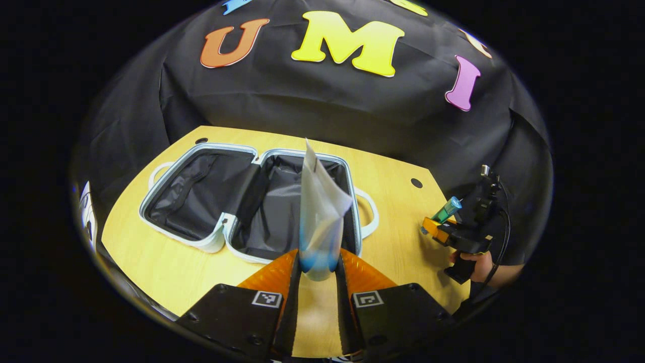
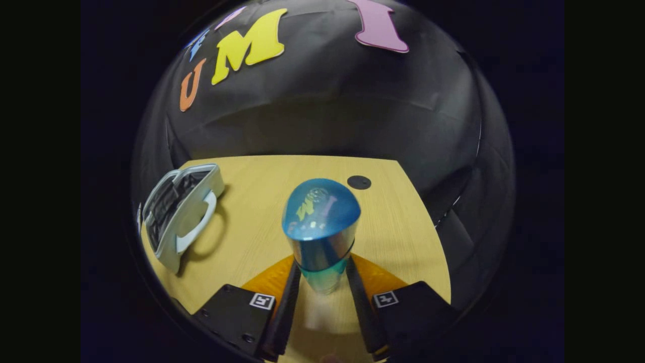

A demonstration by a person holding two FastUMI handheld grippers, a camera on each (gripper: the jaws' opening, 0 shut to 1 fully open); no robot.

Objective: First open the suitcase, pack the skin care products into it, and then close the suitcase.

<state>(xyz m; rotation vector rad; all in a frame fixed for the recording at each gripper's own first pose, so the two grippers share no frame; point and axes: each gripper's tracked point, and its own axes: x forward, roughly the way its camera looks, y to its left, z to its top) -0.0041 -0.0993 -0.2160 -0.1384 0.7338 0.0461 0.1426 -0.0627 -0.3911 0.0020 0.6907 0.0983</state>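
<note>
Holding a white-and-blue soft sachet [image 1: 321,222] upright between its fingers, your left gripper [image 1: 318,275] hangs just at the near rim of the open pale-blue hard-shell suitcase with black lining [image 1: 201,237], which lies flat on the light wooden table [image 1: 151,262]. The sachet's long axis stands nearly vertical, with the right-hand half of the case straight ahead and slightly below, so I judge a short forward reach should put it over the lining. Your right gripper [image 2: 322,282] is clamped on a shiny blue-capped bottle with a teal body [image 2: 321,227], also upright, and the case lies well off to its left. The left hand is plainly the nearer one, so it should probably go in first.
</note>
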